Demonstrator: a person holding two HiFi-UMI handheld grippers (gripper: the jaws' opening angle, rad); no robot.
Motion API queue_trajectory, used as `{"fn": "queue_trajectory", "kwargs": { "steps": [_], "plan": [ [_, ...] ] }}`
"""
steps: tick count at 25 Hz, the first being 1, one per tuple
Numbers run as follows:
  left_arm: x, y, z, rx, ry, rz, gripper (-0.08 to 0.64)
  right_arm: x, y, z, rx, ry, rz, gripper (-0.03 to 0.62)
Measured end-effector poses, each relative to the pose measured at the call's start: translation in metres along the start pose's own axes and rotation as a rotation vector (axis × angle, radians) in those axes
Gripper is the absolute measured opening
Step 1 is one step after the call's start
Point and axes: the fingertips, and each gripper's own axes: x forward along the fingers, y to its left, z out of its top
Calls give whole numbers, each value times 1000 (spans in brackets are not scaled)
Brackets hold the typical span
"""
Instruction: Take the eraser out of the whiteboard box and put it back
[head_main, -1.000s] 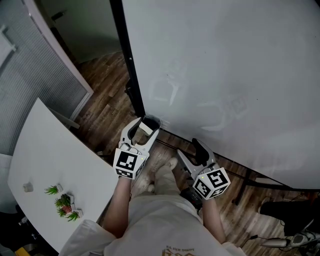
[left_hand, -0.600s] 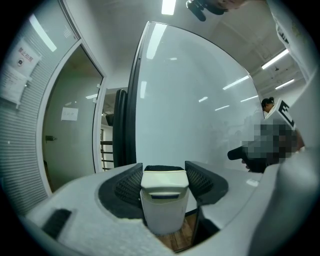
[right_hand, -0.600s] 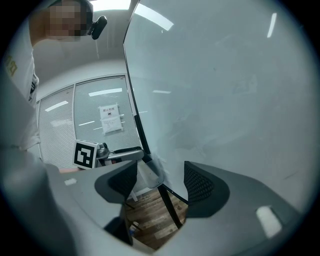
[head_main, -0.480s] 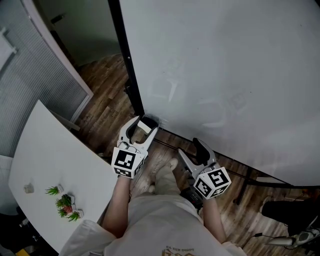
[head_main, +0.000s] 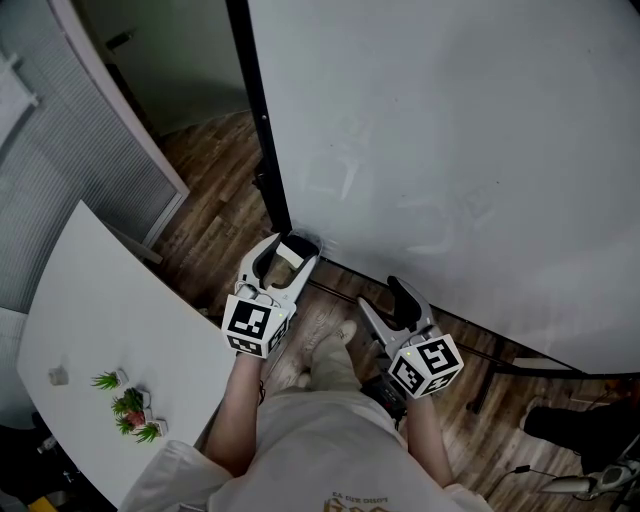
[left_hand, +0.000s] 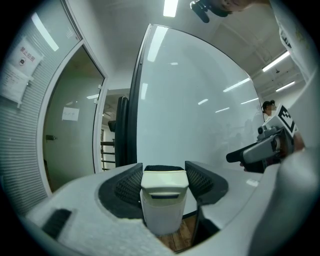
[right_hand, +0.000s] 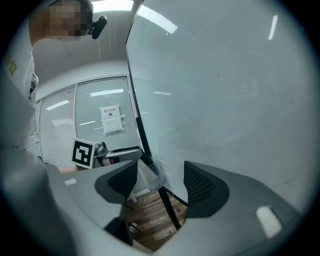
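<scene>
The left gripper (left_hand: 163, 172) is clamped on the cream eraser (left_hand: 162, 202), holding it upright at the lower centre of its own view, close to the whiteboard (head_main: 450, 150) by its lower left corner. The right gripper (right_hand: 159, 181), lower centre in the head view, has its jaws apart with nothing gripped.

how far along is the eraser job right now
Done: the eraser looks to be out of its box, clamped between the pads of the left gripper near the lower corner of the whiteboard. In hand: that grip; the right gripper hangs open and empty. Left: setting the eraser back in the box, which I can't make out clearly here.
</scene>
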Motion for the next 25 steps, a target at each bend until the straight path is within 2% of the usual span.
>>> {"fn": "queue_trajectory", "kwargs": {
  "steps": [25],
  "plan": [
    [-20,-2,19,9,-33,14,267,-11,12,7,-9,-28,1,284]
  ]
}}
